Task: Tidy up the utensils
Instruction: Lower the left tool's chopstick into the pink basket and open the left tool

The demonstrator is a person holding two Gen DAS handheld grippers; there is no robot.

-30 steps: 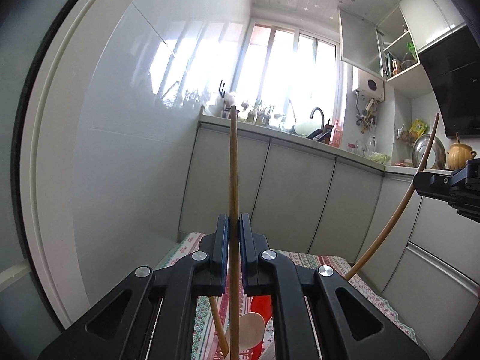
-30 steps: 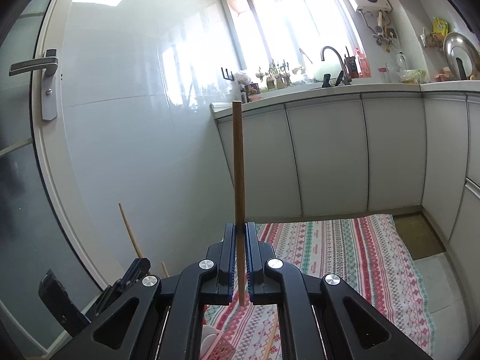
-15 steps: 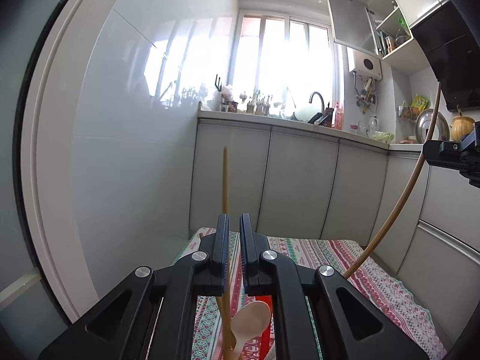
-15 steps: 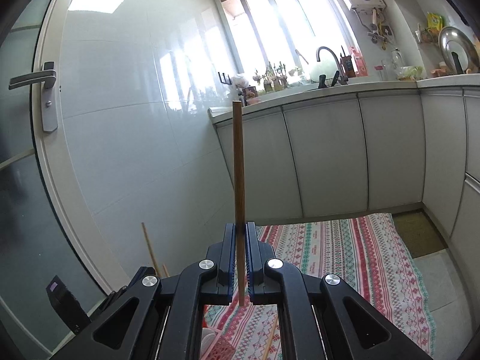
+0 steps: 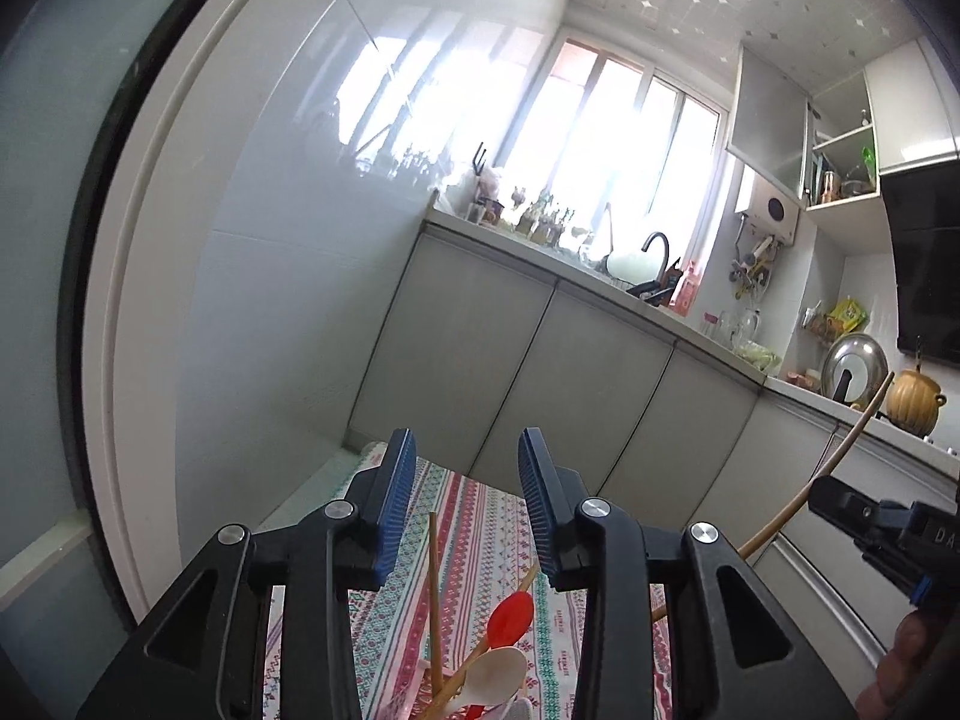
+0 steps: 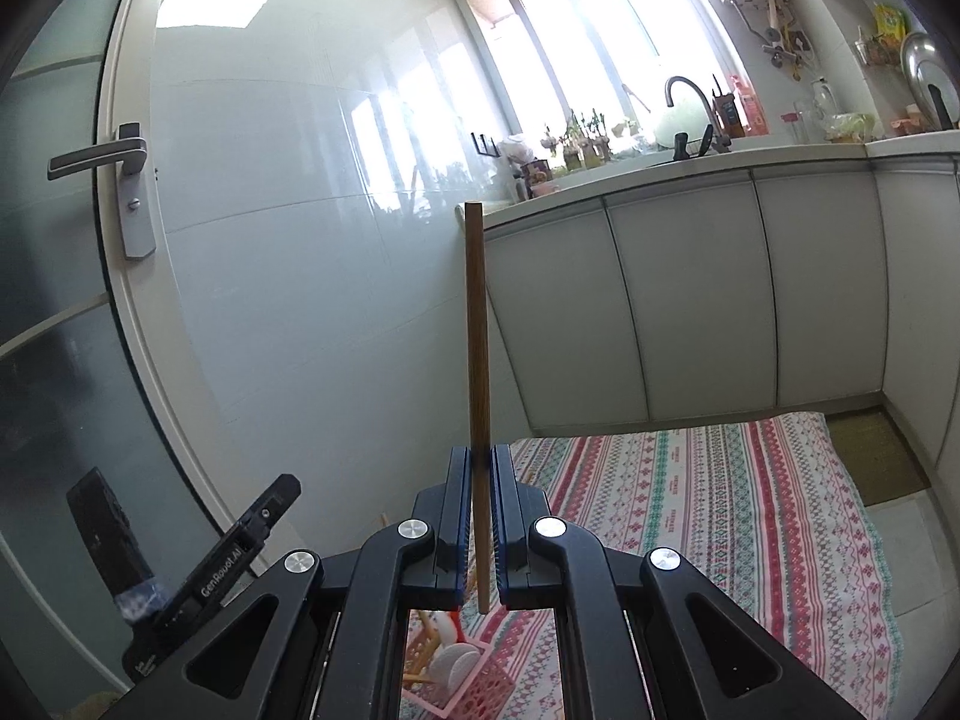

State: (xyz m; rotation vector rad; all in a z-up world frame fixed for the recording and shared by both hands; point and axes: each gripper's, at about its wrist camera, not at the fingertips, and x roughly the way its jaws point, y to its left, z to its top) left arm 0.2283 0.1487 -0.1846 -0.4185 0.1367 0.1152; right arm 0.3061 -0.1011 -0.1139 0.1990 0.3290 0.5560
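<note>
My left gripper [image 5: 467, 468] is open and empty. Below it stand a wooden chopstick [image 5: 433, 588], a red spoon [image 5: 510, 612] and a white spoon [image 5: 495, 669], bunched together. My right gripper [image 6: 480, 462] is shut on a second wooden chopstick [image 6: 477, 330] and holds it upright. That chopstick [image 5: 822, 468] also shows at the right of the left wrist view, in the right gripper [image 5: 882, 525]. A pink holder [image 6: 462, 675] with utensils sits below the right gripper. The left gripper [image 6: 240, 546] shows at the lower left of the right wrist view.
A striped patterned cloth [image 6: 690, 510] covers the surface below. Grey kitchen cabinets [image 6: 678, 300] and a counter with a sink tap [image 6: 681, 90] stand behind. A glossy white wall [image 6: 300, 270] and a door with a handle [image 6: 96, 156] are on the left.
My left gripper has opened and let go of its chopstick, which has dropped down among the spoons. The left gripper has tilted upward. The right gripper still holds its chopstick.
</note>
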